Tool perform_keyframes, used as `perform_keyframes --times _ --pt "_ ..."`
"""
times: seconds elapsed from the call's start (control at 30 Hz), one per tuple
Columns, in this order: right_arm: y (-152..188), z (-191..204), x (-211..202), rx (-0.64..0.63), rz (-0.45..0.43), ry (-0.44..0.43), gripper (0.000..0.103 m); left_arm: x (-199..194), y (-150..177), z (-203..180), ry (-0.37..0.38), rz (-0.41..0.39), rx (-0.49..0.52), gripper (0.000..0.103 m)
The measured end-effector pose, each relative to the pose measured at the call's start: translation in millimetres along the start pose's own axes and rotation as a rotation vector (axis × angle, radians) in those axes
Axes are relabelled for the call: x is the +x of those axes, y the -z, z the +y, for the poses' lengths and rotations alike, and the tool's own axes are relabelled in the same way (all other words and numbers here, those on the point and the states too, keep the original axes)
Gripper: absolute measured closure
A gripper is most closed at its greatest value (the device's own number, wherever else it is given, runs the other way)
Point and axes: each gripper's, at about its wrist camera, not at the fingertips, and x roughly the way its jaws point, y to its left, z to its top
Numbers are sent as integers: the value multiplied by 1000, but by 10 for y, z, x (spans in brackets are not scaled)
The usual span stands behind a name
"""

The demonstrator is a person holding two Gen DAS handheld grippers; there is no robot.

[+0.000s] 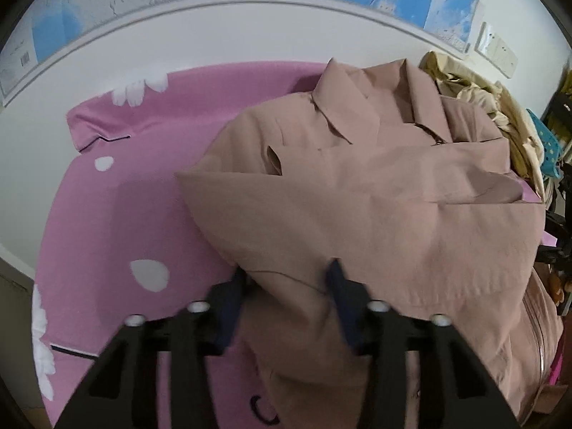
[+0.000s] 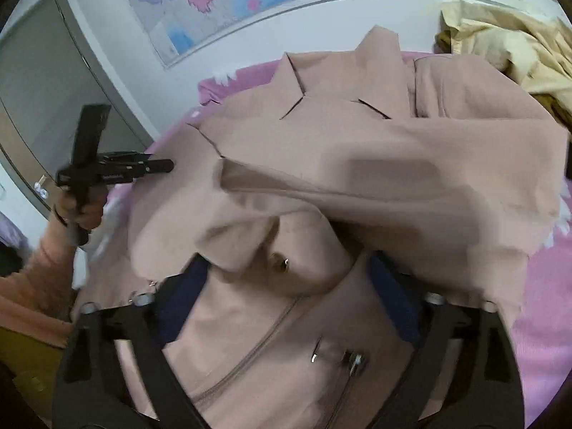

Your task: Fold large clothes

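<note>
Task looks partway, approx mid-fold: the dusty-pink jacket (image 1: 357, 186) lies on the pink bed (image 1: 118, 193), collar toward the top of the frame, w/ a sleeve or side panel already brought across the chest so the upper body reads as a rough rectangle. Lower part isn't folded yet; zipper and hem section bunch at the bottom of the right wrist view, so folding up the bottom + squaring off seem left. Left tool (image 1: 286, 279) sits at lower centre of its frame, jaws moderately apart w/ the jacket's lower-left edge draped between and over them; can't tell if it's actually pinching cloth. Right tool (image 2: 286, 268) is at lower centre too, jaws wide, a loose fold of cloth w/ a button sagging between them, not clamped. A beige garment (image 2: 511, 46) is heaped at upper right, beyond the jacket.
</note>
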Motion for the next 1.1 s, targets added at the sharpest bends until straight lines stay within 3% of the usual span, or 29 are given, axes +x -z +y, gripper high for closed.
perform_keyframes --times 0.03,0.07,0.1,0.13,0.27,0.4,0.53,0.7,0.73,0.77,0.83,0.93,1.0,1.07,1.1 --pt "-12 4 12 -12 7 -20 51 7 -15 -5 -5 -8 -3 74" --pt "-36 8 4 -12 15 -44 86 -1 -26 -11 -12 -17 -4 81" --pt "-83 15 -63 -6 13 -62 96 -39 -51 -9 -19 -33 -11 88" --pt "-123 15 -155 -8 -11 -65 99 -82 -72 0 -16 -46 -26 91" --pt "-372 -130 -913 31 -141 -108 99 -306 -196 40 22 -118 -80 95" --pt "-596 -406 -1374 78 -193 11 99 -314 -326 14 51 -165 -119 91" --pt "-644 -752 -1225 127 -126 172 98 -14 -387 -62 27 -133 -138 85" --pt "-441 -1105 -749 230 -38 201 88 243 -349 -152 -26 -74 -102 75" --pt "-386 -1141 -715 244 -36 179 74 228 -336 -159 -24 -78 -92 72" --pt "-331 -1149 -736 259 -51 171 47 186 -324 -170 -13 -83 -86 64" --pt "-274 -1134 -798 260 -93 162 27 87 -292 -166 3 -109 -80 60" --pt "-159 -1135 -829 273 -114 126 27 -50 -219 -225 24 -140 -51 49" --pt "-144 -1130 -696 263 -68 169 30 -40 -192 -291 15 -132 -18 48" --pt "-165 -1126 -576 250 -31 199 66 30 -178 -368 -21 -118 20 48" --pt "-165 -1123 -543 245 -16 209 74 84 -172 -398 -40 -106 28 49"
